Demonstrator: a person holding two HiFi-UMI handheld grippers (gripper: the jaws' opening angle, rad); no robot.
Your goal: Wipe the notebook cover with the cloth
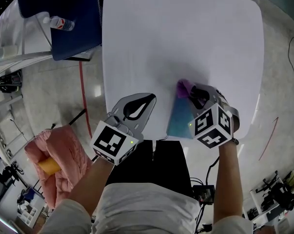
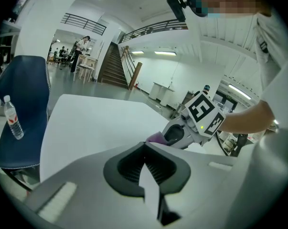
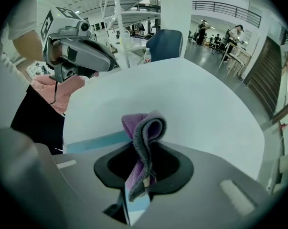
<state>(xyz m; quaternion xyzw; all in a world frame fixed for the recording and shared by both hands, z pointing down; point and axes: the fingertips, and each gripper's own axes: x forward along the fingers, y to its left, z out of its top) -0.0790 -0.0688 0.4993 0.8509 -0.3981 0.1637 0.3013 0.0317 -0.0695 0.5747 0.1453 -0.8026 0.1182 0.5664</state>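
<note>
Purple cloth (image 3: 144, 128) is pinched between the jaws of the right hand-held gripper (image 1: 190, 92), bunched, with its folded end sticking up past the tips. A light-blue notebook (image 1: 178, 118) lies flat under it at the near edge of the white table (image 1: 186, 33). Gripper and cloth cover the notebook's far end. Left hand-held gripper (image 1: 151, 97) has its jaws pressed together with nothing between, over the table's near edge, left of the notebook and apart from it. Off the table: blue chair (image 1: 64, 13) with a water bottle (image 1: 59, 22) by it at far left, pink garment (image 1: 64, 165) at near left.
</note>
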